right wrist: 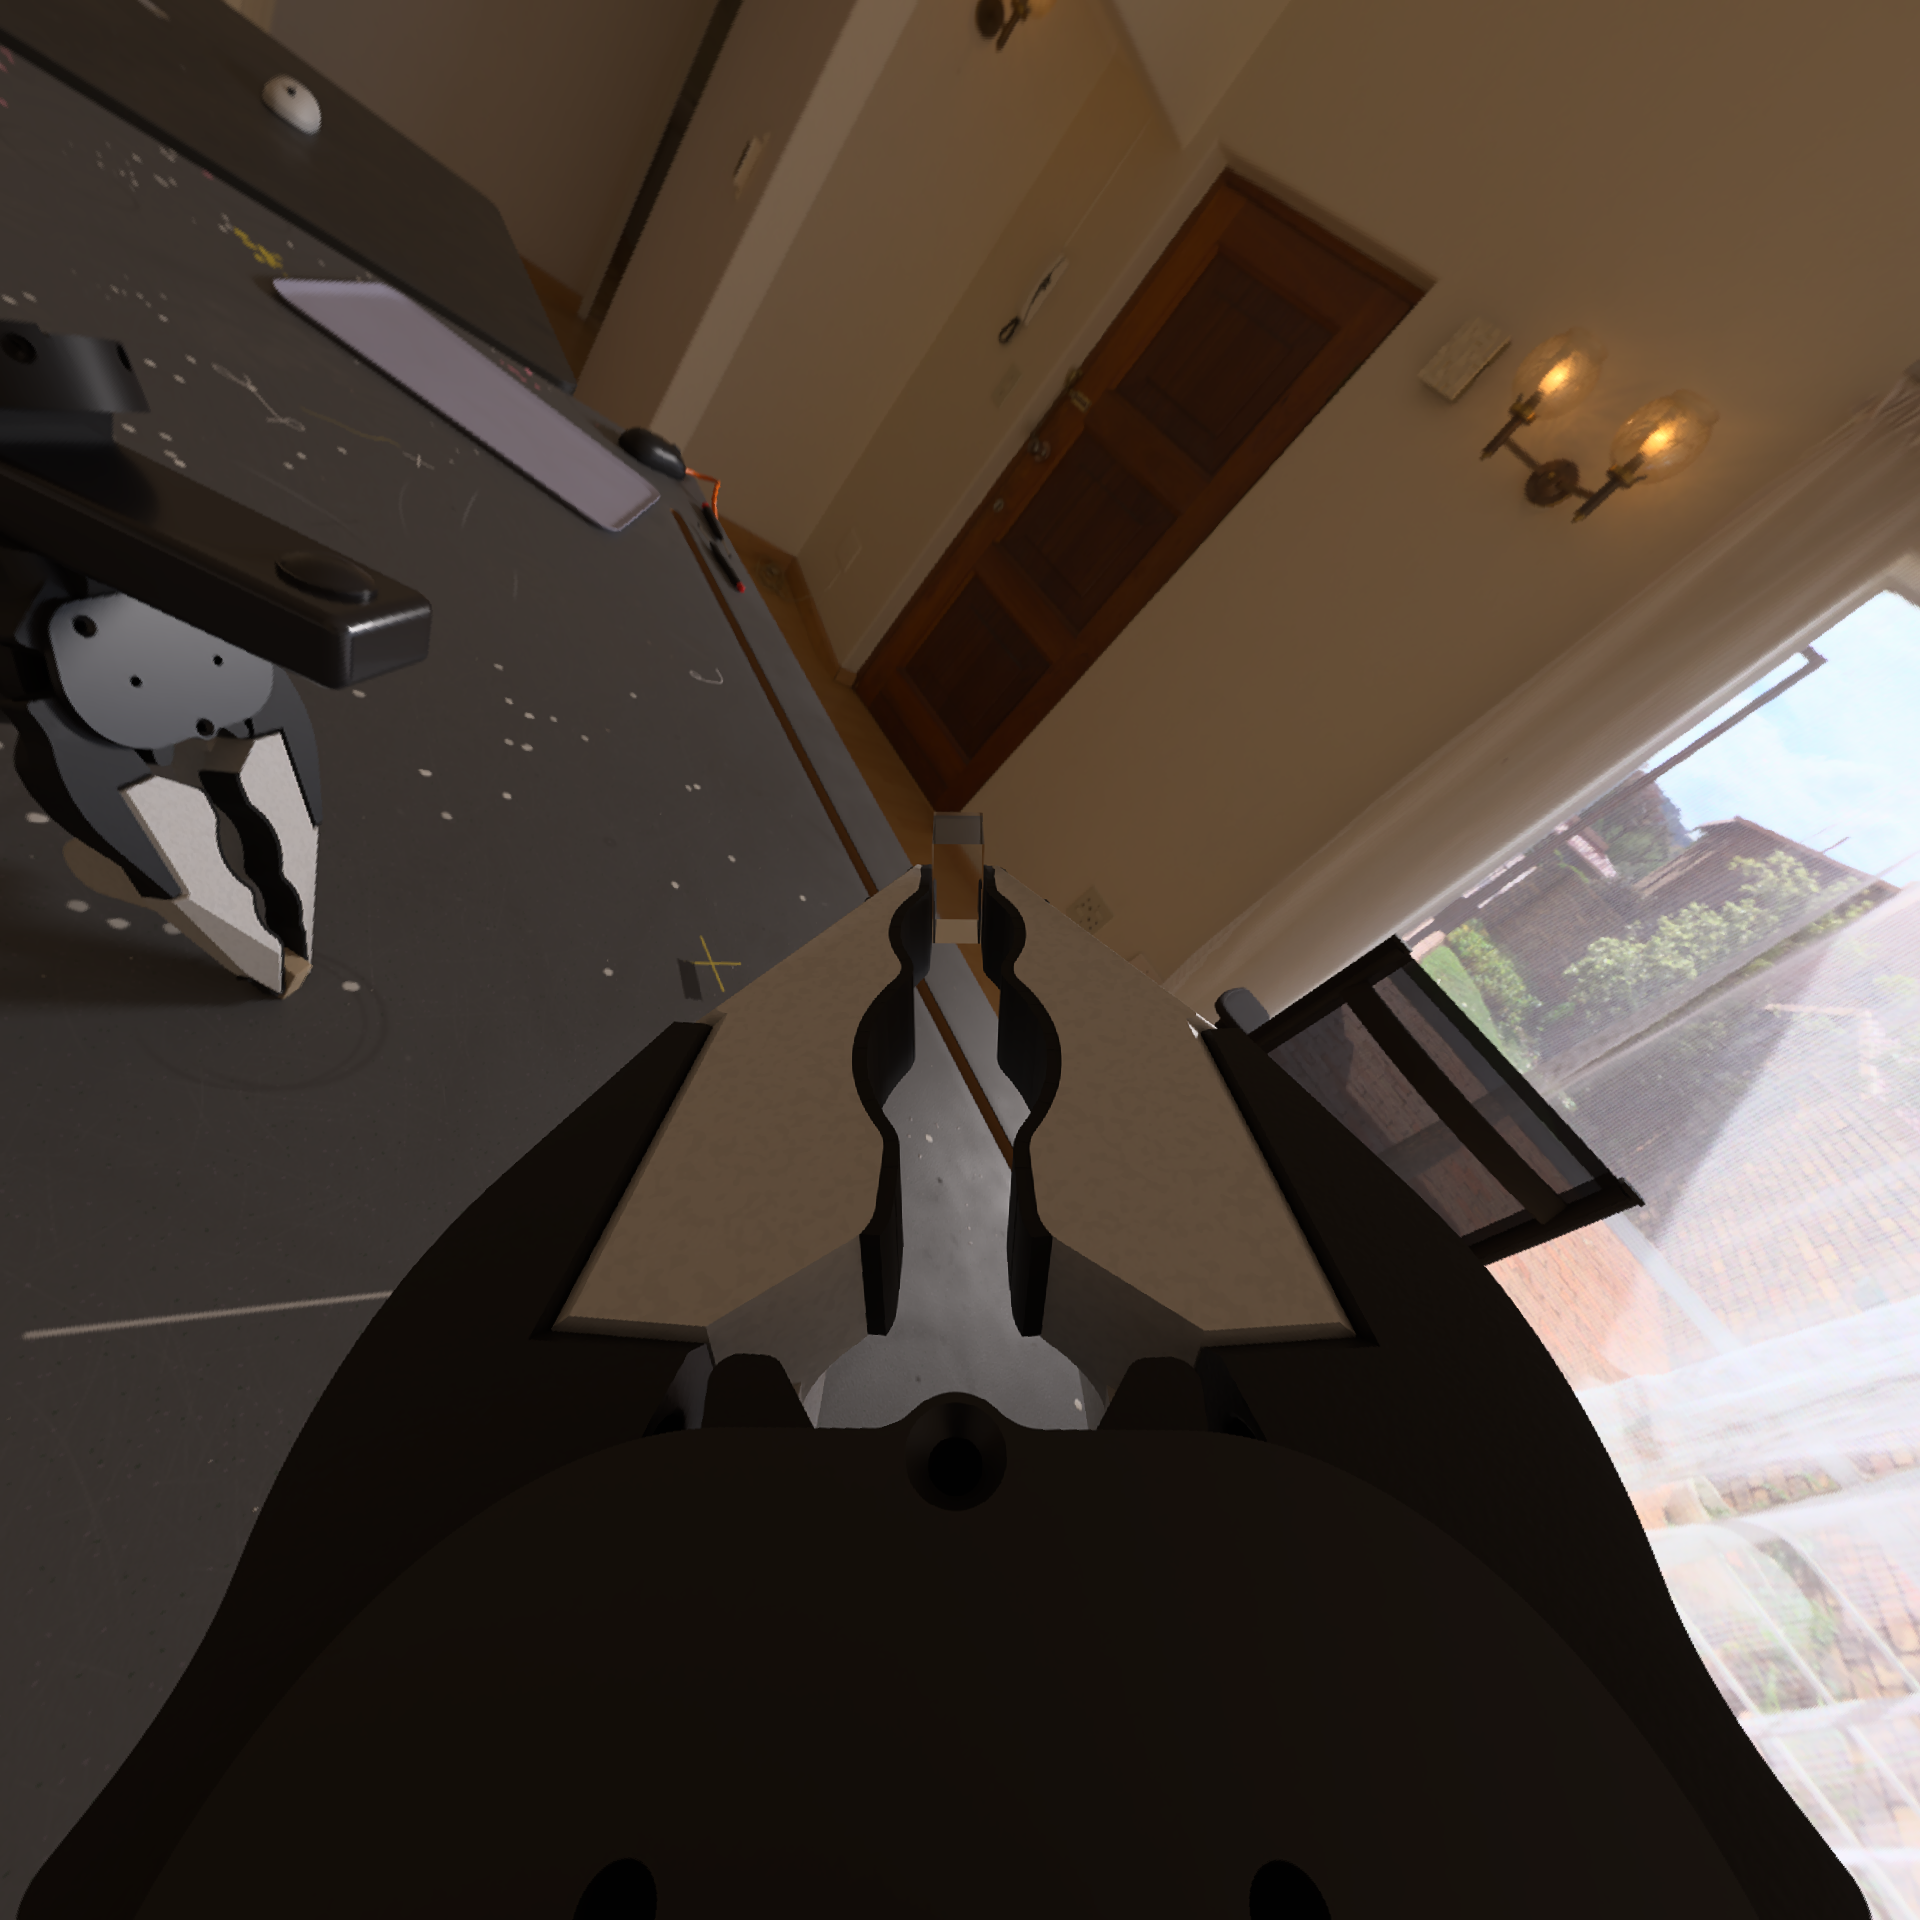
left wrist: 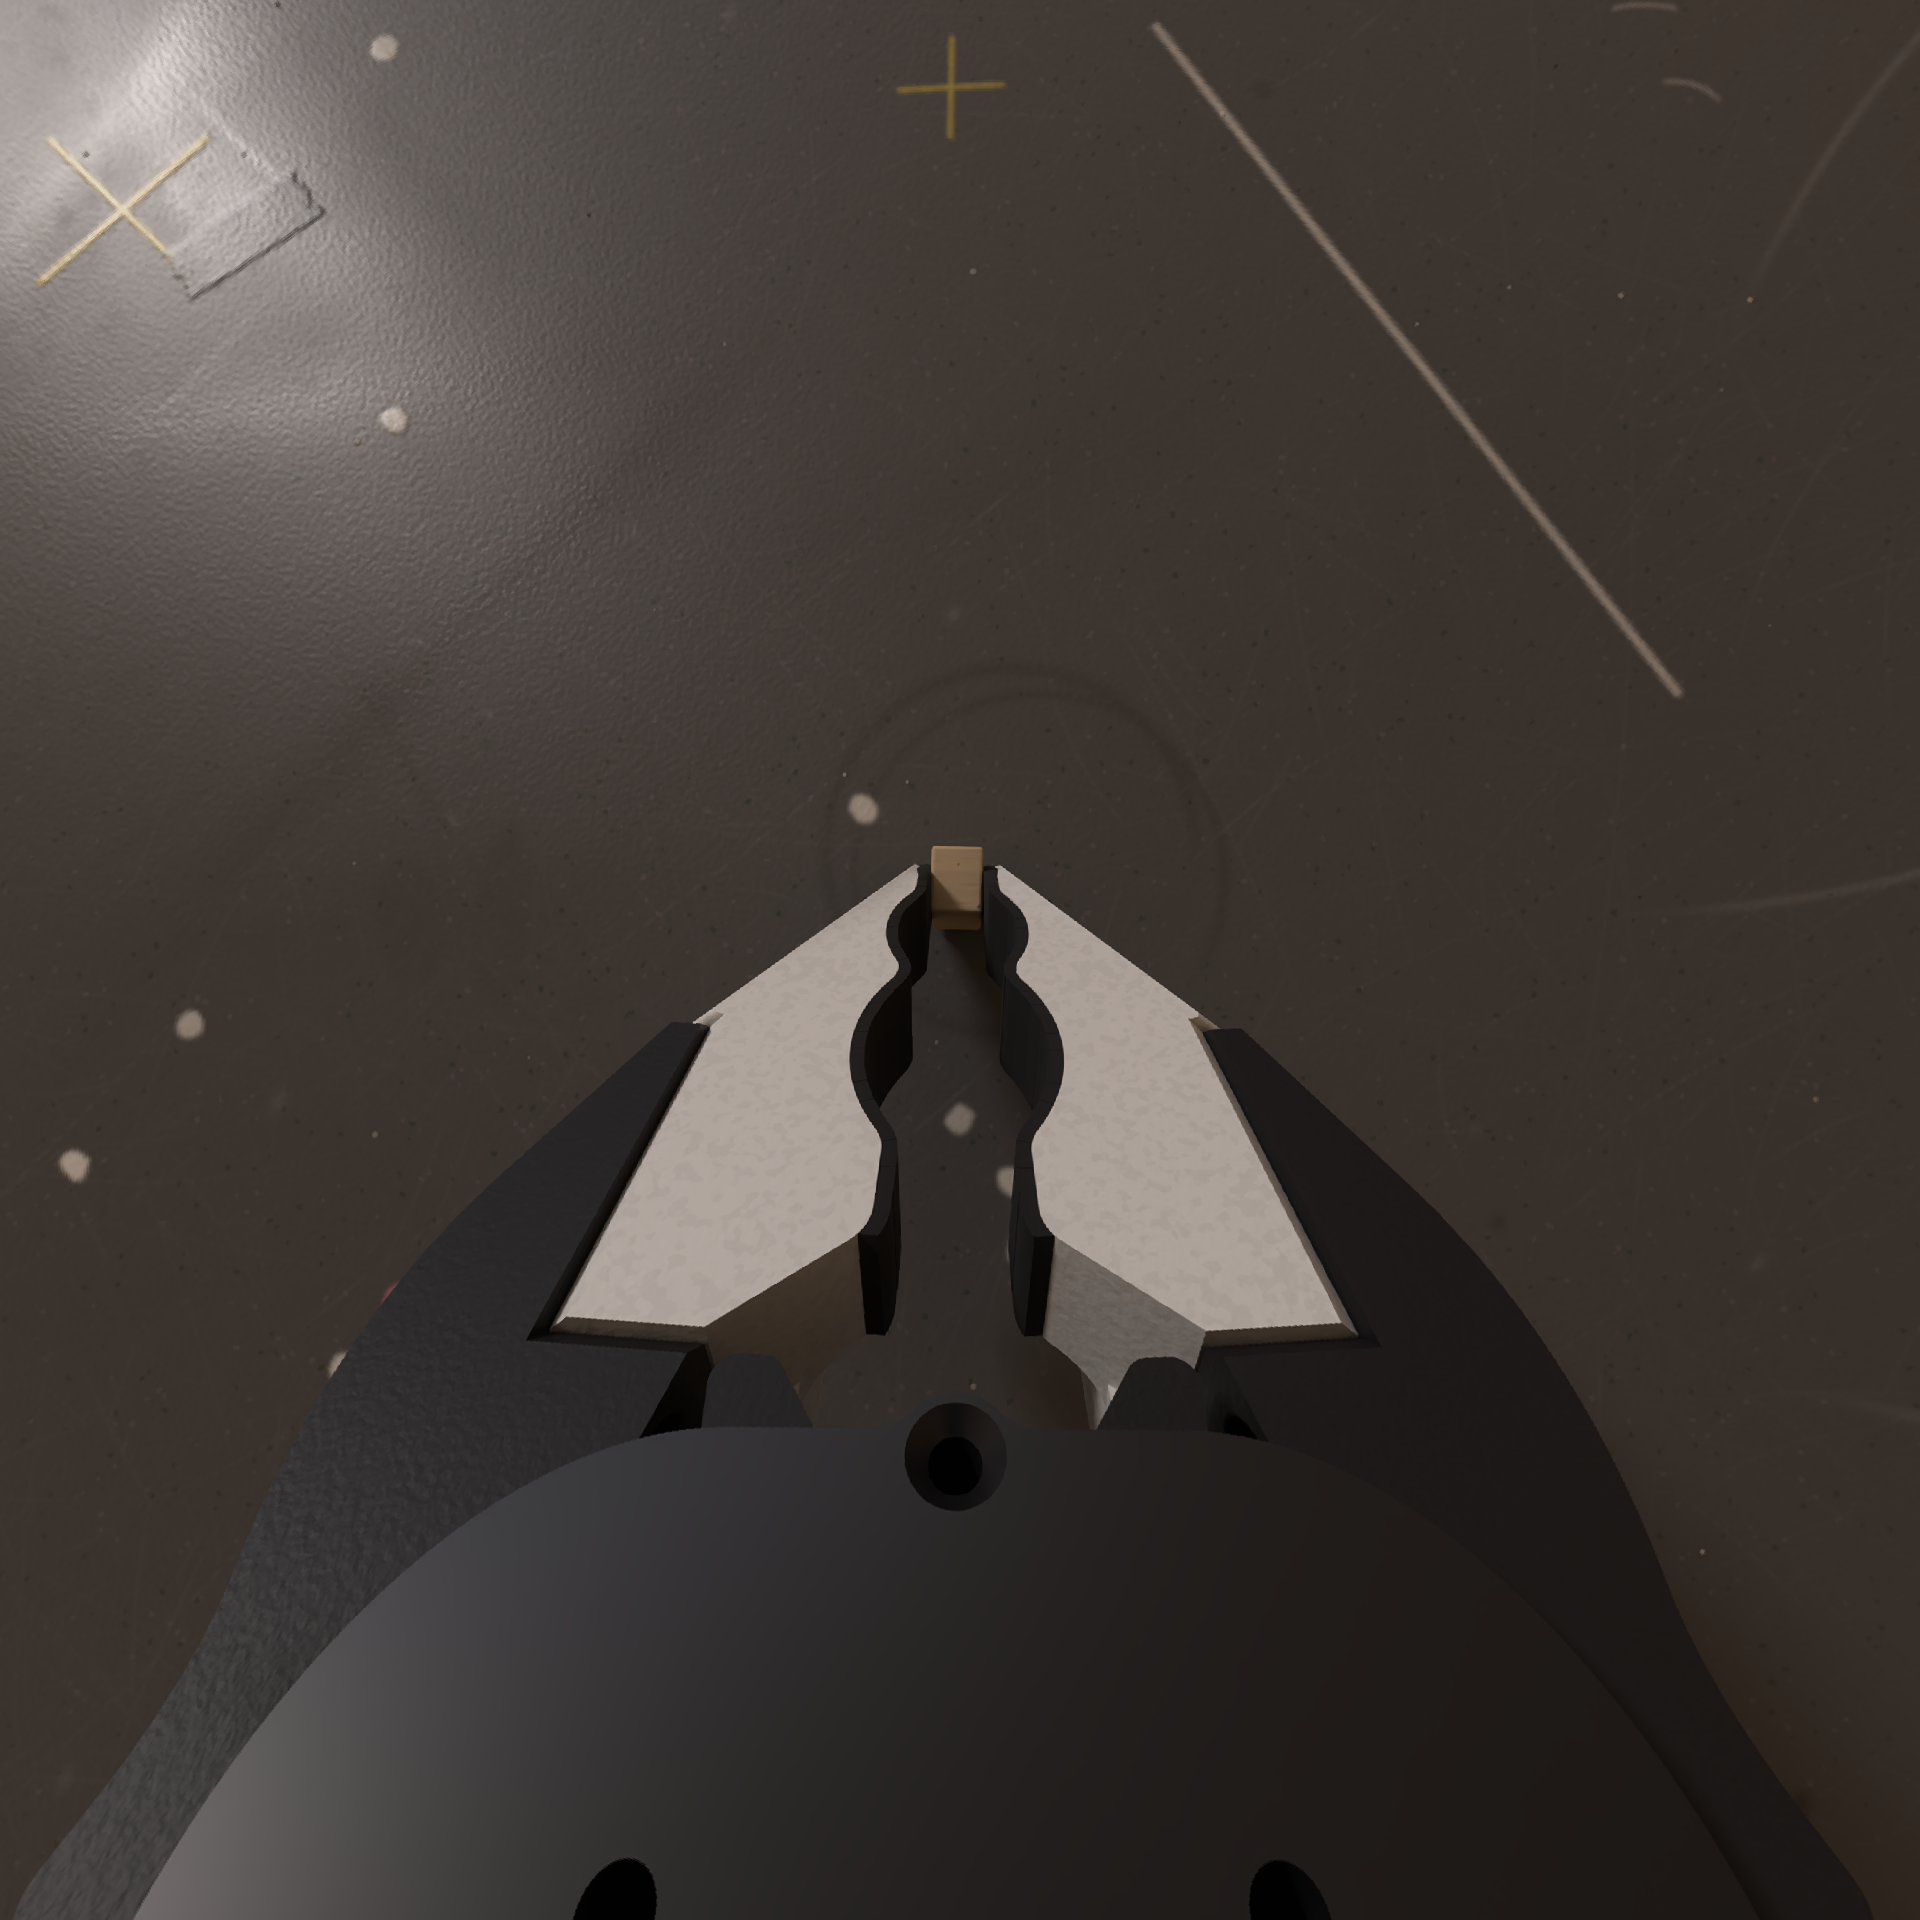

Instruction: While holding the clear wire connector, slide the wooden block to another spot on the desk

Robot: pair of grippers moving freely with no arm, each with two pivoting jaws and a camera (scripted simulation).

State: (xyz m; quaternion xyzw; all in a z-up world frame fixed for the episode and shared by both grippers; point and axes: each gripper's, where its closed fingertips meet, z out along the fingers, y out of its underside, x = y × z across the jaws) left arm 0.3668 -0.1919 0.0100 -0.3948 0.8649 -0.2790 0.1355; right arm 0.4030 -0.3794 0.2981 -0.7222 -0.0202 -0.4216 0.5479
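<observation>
In the left wrist view my left gripper [left wrist: 957, 891] is shut on a small wooden block [left wrist: 957, 864] pinched at its fingertips, low over the dark desk [left wrist: 520, 623]. The right wrist view shows the same left gripper [right wrist: 283, 966] pointing down, with the wooden block [right wrist: 298, 974] at its tips touching the desk [right wrist: 520, 1039]. My right gripper [right wrist: 957, 894] is shut on the clear wire connector [right wrist: 957, 834]. It holds the connector in the air, to the right of the left gripper, near the desk's edge.
Yellow cross marks [left wrist: 951, 88] [left wrist: 123, 211], a tape patch [left wrist: 244, 234] and a long pale line [left wrist: 1413, 353] mark the desk ahead of the block. A keyboard [right wrist: 468, 395], a mouse [right wrist: 652, 449] and a white dome [right wrist: 291, 104] lie far back. The desk edge [right wrist: 810, 769] runs beside my right gripper.
</observation>
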